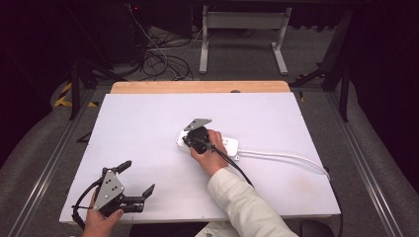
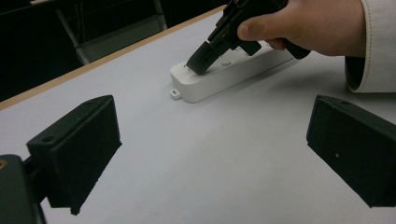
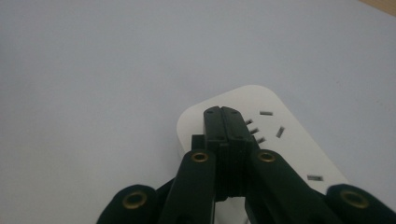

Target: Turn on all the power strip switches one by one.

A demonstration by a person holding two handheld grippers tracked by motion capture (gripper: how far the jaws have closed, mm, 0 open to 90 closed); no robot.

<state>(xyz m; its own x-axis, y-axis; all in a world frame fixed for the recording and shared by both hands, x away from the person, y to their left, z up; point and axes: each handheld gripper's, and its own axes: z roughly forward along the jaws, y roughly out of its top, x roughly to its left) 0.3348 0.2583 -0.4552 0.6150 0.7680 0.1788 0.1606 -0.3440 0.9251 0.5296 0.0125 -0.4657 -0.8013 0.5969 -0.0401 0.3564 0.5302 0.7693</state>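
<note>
Right gripper (image 1: 190,139), jaws together, tip-down on the left end of the white rectangular plastic power strip (image 1: 230,144) lying mid-frame lengthwise left-right on the surface; left gripper (image 1: 138,181), jaws apart, lower-left, well apart.

Desk (image 1: 148,128): white top, wooden strip along far edge. White power strip (image 1: 230,144) lies flat near centre; its white cable (image 1: 286,157) trails toward the right edge.

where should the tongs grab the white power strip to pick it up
Across its narrow width, near the middle of its length, coming straight down from above. The power strip lies flat on the table as a long slim bar, so its two long side walls are the only faces that open tongs could likely span; the cord leaves one end.
</note>
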